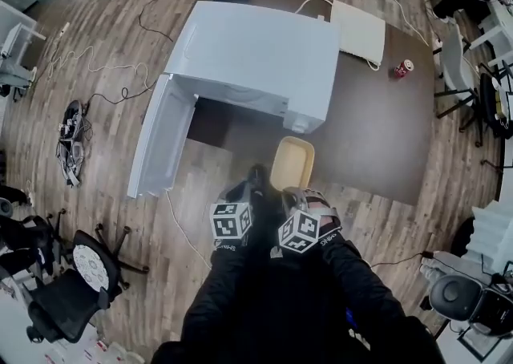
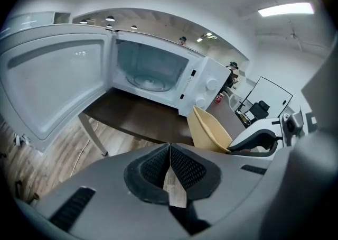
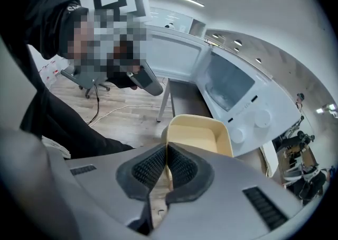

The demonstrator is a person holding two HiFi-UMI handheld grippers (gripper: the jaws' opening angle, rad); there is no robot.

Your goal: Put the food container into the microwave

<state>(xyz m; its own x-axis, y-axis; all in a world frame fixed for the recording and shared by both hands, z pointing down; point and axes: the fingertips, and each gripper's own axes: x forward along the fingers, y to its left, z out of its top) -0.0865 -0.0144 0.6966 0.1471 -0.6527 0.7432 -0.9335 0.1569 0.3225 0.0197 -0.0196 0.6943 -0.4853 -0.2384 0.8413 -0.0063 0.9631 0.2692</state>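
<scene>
Overview from the head view: white microwave (image 1: pixel 256 58) on a dark table (image 1: pixel 377 138), its door (image 1: pixel 160 138) swung fully open to the picture's left. The pale yellow food container (image 1: pixel 292 163) sits off the table surface, just in front of the microwave's right front corner and above the table's near edge.

Right gripper (image 1: pixel 290 192): jaws closed on the near wall of the food container. In the right gripper view the ribbed pads pinch the rim, and a strip of yellow wall shows between them. The container's open interior faces the camera (it looks empty), with the microwave's two round knobs (image 3: pixel 262 120) just beyond it.

Left gripper (image 1: pixel 255 176): beside the right one on its left, jaws brought together at the tips with nothing between them. Its own view looks towards the open cavity and the glass turntable (image 2: pixel 145 80) inside. There the container appears tilted at the right, below the control panel.

Background: a red can (image 1: pixel 403 68) stands on the table's far right, well apart from the microwave. Wood-plank floor (image 1: pixel 104 42) surrounds the table.
</scene>
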